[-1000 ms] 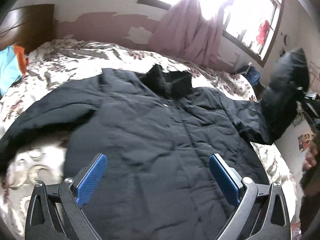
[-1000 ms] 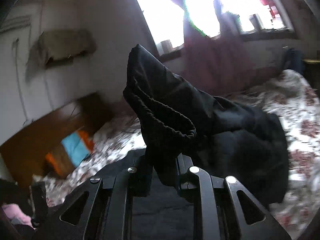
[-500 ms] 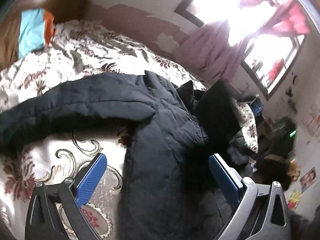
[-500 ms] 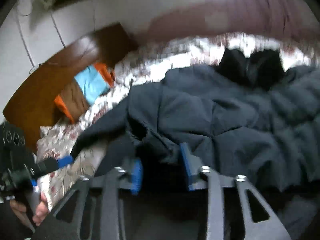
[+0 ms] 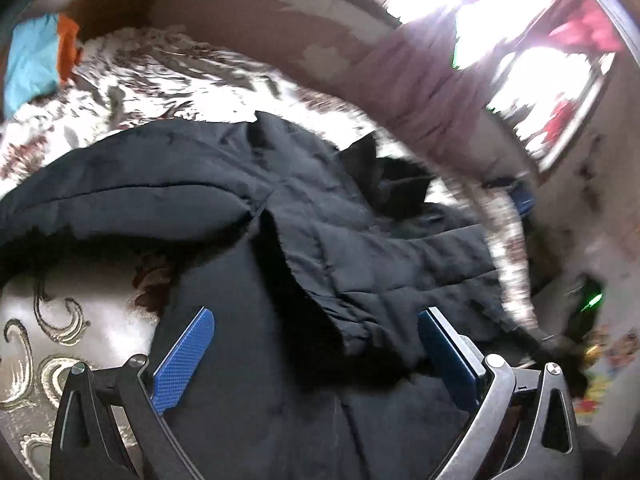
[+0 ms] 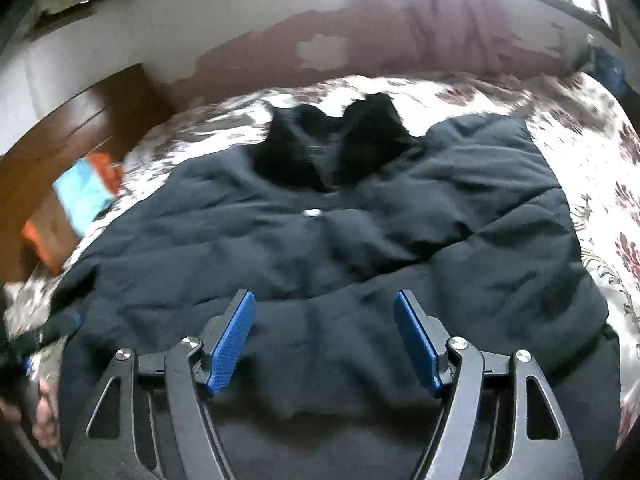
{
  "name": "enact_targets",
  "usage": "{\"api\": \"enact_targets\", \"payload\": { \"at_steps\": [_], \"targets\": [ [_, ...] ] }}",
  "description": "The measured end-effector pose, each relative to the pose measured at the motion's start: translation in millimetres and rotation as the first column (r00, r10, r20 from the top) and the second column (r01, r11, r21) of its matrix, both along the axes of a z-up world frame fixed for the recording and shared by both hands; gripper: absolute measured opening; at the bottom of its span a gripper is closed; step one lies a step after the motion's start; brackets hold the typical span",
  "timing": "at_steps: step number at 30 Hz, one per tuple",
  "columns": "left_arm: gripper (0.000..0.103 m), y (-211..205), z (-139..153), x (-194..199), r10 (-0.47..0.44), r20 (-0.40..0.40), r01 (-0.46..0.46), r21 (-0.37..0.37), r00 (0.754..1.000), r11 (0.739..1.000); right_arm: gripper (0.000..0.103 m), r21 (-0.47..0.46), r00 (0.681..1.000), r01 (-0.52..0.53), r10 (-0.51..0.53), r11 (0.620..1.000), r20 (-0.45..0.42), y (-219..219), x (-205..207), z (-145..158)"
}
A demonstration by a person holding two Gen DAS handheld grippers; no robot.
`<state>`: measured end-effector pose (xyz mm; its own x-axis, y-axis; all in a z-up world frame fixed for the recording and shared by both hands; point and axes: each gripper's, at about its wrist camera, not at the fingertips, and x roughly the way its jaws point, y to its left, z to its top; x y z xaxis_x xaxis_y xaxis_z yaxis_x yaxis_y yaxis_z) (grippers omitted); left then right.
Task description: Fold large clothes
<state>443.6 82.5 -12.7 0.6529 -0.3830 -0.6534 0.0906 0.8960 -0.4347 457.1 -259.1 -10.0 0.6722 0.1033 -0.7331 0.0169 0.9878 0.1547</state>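
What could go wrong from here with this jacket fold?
1. The sleeve just laid across the jacket lies rumpled and puffy; it may slide back off.
2. The right gripper is opening with nothing pinched between its pads; closing low could snag the body layer as well.
3. The other sleeve sprawls over the bedspread beyond the open left gripper; folding it bunched would leave a lopsided bundle.
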Motion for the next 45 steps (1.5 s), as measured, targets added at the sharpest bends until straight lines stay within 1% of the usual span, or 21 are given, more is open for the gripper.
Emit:
{"api": "enact_targets", "payload": {
  "at_steps": [1,4,8,10,12,15,16,19,21,24,27,29,30,31,34,36,37,39,40,43,45],
  "targets": [
    [0.103,-5,-2,3,0.013,-0.01,-0.012,0.024,1.0,1.0,0.058,-0.015,0.999,-0.002,0.002,1.0,-0.032,-1,8,-9],
    [0.103,-21,-10,11,0.054,-0.037,-0.048,0.146,0.998,0.988,0.058,-0.072,0.992,-0.002,-0.007,0.997,-0.124,6,21,-41],
    [0.103,-34,-18,11,0.043,-0.033,-0.032,0.278,0.999,0.96,0.067,-0.195,0.994,-0.025,0.004,0.981,-0.108,27,20,-55],
    [0.102,-31,-19,9,0.032,-0.018,-0.026,0.274,0.999,0.961,0.073,-0.253,0.996,-0.041,0.019,0.967,-0.089,36,17,-59],
    [0.102,-24,-18,3,0.025,0.005,-0.026,0.231,1.0,0.973,0.074,-0.28,0.997,-0.039,0.018,0.959,-0.077,38,14,-59],
    [0.102,-2,-15,-17,0.03,0.062,-0.035,0.073,0.998,0.997,0.075,-0.293,0.999,-0.027,0.012,0.956,-0.053,39,9,-56],
    [0.103,12,-13,-29,0.045,0.087,-0.043,-0.022,0.995,0.999,0.075,-0.297,0.999,-0.025,0.011,0.955,-0.047,40,8,-55],
    [0.103,51,-17,-54,0.108,0.131,-0.078,-0.218,0.985,0.973,0.076,-0.317,0.999,-0.017,0.004,0.948,-0.041,42,10,-55],
    [0.103,87,-25,-74,0.19,0.123,-0.143,-0.314,0.974,0.938,0.078,-0.339,0.999,-0.01,-0.002,0.941,-0.036,44,9,-56],
    [0.103,134,-38,-87,0.326,0.08,-0.273,-0.385,0.942,0.882,0.084,-0.39,0.999,0.018,-0.029,0.921,-0.021,49,5,-56],
    [0.103,188,-45,-85,0.418,0.013,-0.357,-0.498,0.908,0.79,0.09,-0.469,0.998,0.05,-0.058,0.882,-0.003,58,3,-56],
    [0.103,224,-48,-88,0.508,0.014,-0.421,-0.542,0.861,0.728,0.09,-0.504,0.998,0.06,-0.067,0.861,0.004,65,0,-52],
    [0.103,235,-51,-88,0.533,0.008,-0.442,-0.548,0.846,0.71,0.09,-0.509,0.998,0.06,-0.068,0.859,0.003,67,1,-48],
    [0.103,252,-59,-88,0.561,-0.023,-0.476,-0.559,0.828,0.679,0.09,-0.498,0.998,0.06,-0.067,0.865,0.002,69,1,-42],
    [0.103,283,-89,-81,0.564,-0.148,-0.532,-0.584,0.813,0.613,0.09,-0.387,0.997,0.075,-0.067,0.919,0.036,78,7,-13],
    [0.103,296,-116,-77,0.563,-0.228,-0.565,-0.619,0.794,0.546,0.09,-0.312,0.996,0.09,-0.079,0.946,0.047,87,16,1],
    [0.103,303,-130,-77,0.577,-0.25,-0.574,-0.656,0.778,0.49,0.09,-0.255,0.996,0.092,-0.083,0.963,0.046,94,26,8],
    [0.103,308,-142,-82,0.601,-0.254,-0.576,-0.694,0.758,0.433,0.09,-0.18,0.996,0.085,-0.08,0.98,0.036,107,42,12],
    [0.103,310,-144,-79,0.609,-0.251,-0.573,-0.706,0.753,0.417,0.09,-0.152,0.997,0.076,-0.072,0.985,0.031,116,51,13],
    [0.103,314,-147,-73,0.615,-0.239,-0.564,-0.716,0.751,0.41,0.09,-0.08,0.999,0.028,-0.025,0.996,0.032,145,69,9],
    [0.103,317,-148,-71,0.622,-0.233,-0.555,-0.734,0.747,0.391,0.09,-0.041,0.999,-0.029,0.031,0.999,0.042,170,71,4]
  ]
}}
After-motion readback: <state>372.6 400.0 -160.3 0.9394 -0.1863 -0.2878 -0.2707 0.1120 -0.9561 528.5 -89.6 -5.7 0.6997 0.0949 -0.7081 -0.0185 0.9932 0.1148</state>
